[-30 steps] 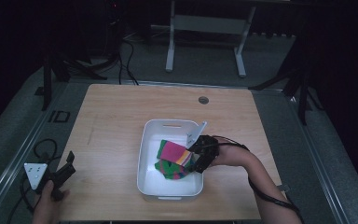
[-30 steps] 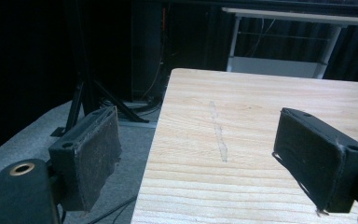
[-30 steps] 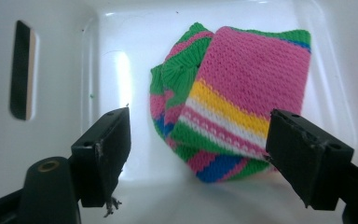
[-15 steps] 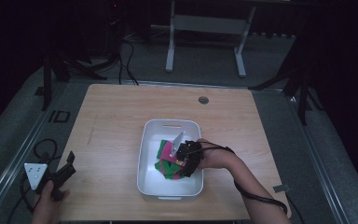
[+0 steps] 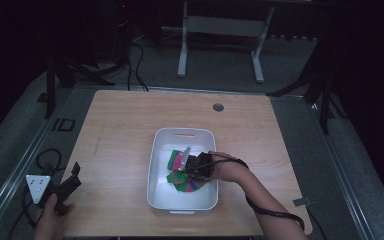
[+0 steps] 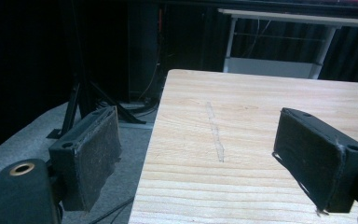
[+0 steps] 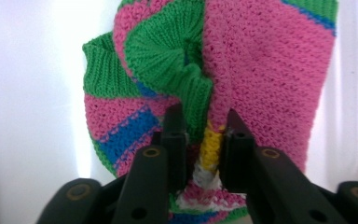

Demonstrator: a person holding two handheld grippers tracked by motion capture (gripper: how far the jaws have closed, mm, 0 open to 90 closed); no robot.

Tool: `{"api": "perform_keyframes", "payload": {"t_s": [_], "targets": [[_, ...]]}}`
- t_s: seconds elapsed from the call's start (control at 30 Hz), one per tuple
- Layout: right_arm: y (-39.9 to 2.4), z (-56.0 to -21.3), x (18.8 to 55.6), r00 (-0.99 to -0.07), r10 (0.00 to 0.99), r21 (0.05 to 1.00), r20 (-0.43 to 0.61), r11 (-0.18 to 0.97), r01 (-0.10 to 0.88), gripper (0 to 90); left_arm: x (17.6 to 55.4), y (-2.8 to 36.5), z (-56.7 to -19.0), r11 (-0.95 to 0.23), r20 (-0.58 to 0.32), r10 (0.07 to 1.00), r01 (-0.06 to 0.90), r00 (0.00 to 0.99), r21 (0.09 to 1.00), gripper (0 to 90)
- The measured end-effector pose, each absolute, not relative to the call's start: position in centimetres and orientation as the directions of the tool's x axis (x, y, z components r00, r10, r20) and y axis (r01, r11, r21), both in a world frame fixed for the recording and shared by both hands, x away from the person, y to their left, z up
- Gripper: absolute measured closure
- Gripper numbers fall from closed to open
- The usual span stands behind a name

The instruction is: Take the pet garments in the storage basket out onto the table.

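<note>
Overhead, a wooden table (image 5: 130, 130) in a dark room; right claw (image 7: 200, 133) just closed on knitted cloth (image 7: 261, 70), left claw (image 6: 214, 154) wide open.

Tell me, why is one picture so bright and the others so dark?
Right gripper view: the white bin glares, nearly washed out, behind the sharp knit cloth. High view: dim, with the room beyond the table almost black. Left gripper view: the near pads look soft and the background is dark.
</note>
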State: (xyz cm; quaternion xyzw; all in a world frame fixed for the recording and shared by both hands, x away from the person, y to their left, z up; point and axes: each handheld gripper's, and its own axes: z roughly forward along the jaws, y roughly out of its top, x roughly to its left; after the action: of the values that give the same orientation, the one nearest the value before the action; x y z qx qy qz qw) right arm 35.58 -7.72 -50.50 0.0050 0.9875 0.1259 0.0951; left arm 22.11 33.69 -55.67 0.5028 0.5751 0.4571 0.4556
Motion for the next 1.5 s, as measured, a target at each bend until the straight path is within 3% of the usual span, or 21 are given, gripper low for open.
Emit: {"api": "perform_keyframes", "payload": {"t_s": [0.67, 1.5], "targets": [[-9.7, -42.9, 34.8, -0.971, 0.088, 0.467, -0.223, 0.884, -0.027, 78.9, 22.1, 33.7, -55.7, 0.078, -0.066, 0.995, 0.162, -0.079, 0.984, 15.1], [-11.6, -33.8, 34.1, -0.94, 0.123, 0.544, -0.318, 0.836, -0.075, 78.8, 22.1, 33.7, -55.7, 0.075, -0.063, 0.995, 0.162, -0.082, 0.984, 15.1]]}}
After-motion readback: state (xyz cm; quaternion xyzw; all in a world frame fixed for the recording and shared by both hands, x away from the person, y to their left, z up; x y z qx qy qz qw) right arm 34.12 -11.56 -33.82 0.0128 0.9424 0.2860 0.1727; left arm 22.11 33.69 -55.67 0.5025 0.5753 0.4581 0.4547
